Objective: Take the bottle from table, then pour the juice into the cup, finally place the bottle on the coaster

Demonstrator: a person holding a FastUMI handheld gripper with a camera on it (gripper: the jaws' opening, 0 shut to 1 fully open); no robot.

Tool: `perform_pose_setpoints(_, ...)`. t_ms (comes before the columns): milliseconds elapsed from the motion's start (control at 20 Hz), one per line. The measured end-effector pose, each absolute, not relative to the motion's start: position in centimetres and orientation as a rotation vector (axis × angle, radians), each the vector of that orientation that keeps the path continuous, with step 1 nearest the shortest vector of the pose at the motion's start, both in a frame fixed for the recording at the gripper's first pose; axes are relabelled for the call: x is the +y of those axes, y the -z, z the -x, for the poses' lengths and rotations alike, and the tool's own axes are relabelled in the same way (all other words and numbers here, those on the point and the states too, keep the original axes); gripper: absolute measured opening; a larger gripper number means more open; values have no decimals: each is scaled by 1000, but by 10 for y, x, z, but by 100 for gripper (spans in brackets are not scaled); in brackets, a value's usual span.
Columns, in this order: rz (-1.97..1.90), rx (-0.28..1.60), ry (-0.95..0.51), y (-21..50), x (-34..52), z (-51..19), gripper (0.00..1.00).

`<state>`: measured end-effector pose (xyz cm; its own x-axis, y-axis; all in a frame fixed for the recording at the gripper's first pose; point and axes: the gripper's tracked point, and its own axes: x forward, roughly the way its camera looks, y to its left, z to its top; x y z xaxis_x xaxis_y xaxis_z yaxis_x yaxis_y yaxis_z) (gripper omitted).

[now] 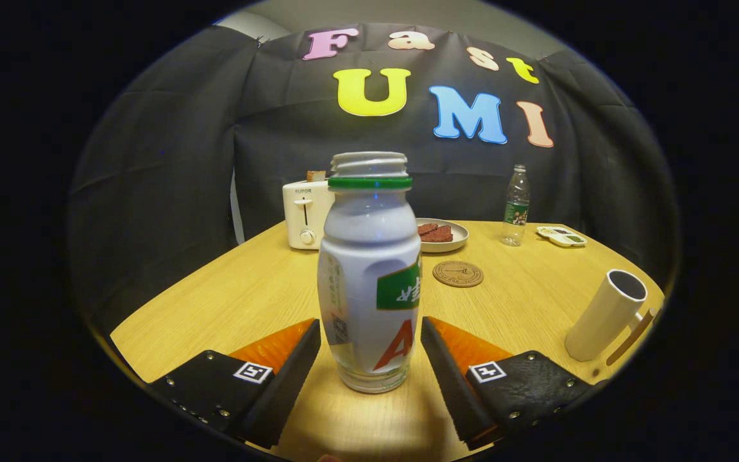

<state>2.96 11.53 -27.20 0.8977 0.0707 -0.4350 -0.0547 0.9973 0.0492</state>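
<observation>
A white juice bottle with a green neck ring and no cap stands upright on the wooden table. It sits right between my fingers. My gripper is open, each fingertip close beside the bottle's lower body, and I cannot make out firm contact on either side. A round brown coaster lies on the table beyond the bottle, slightly to the right. A tall white cup with a handle stands to the right of my right finger, near the table's edge.
At the back of the table stand a white toaster with a slice in it, a plate holding dark slices, a clear water bottle and a small white device. The black cloth wall closes off the back.
</observation>
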Motion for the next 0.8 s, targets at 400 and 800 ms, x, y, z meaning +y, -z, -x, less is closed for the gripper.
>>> perform_pose_setpoints(400, -65, 470, -62, 279, 113, -32, 79)
perform_pose_setpoints(800, -117, 502, -80, 274, 115, -33, 74)
